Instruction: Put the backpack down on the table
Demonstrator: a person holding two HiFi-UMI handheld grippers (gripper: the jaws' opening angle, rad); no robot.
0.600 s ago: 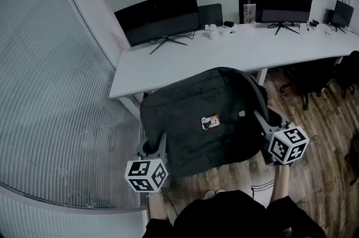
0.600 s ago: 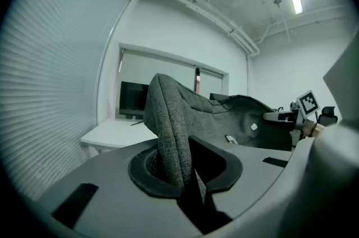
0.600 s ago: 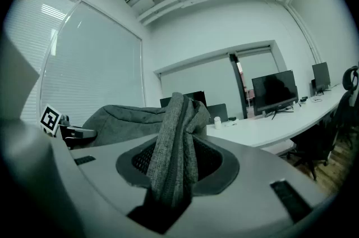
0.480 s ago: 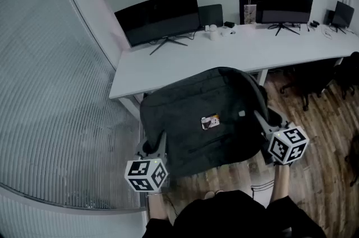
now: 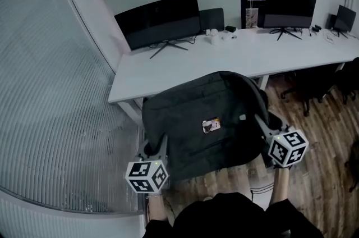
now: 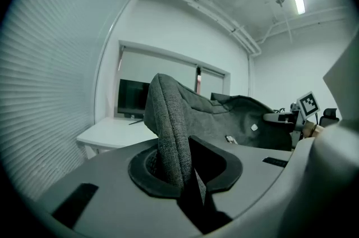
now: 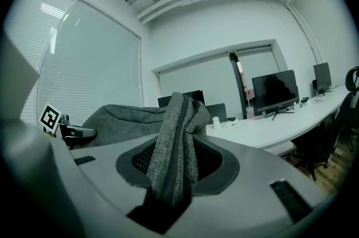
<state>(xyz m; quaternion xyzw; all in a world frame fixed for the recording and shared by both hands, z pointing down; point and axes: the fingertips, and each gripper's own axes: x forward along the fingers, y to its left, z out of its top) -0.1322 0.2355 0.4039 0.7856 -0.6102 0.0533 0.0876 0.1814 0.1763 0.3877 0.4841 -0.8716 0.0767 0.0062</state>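
Observation:
A dark grey backpack (image 5: pixel 196 119) with a small tag on its front hangs in the air, stretched flat between my two grippers, its far edge at the front edge of the white table (image 5: pixel 185 65). My left gripper (image 5: pixel 156 145) is shut on the bag's near left edge, a fold of grey fabric (image 6: pixel 171 136) pinched between its jaws. At the bag's right side, my right gripper (image 5: pixel 259 120) is shut on a bunched fold with a zip (image 7: pixel 176 141). Each gripper view shows the bag's body (image 6: pixel 241 119) (image 7: pixel 118 119) running across to the other gripper.
Two dark monitors (image 5: pixel 160 21) (image 5: pixel 286 7) stand at the back of the table, with small items (image 5: pixel 216 35) between them. A wall of blinds (image 5: pixel 50 96) curves along the left. Black office chairs (image 5: pixel 320 82) stand on the wooden floor (image 5: pixel 325 175) at the right.
The view has tipped slightly, so the table and monitors sit a little lower in the picture. The backpack and both grips look the same.

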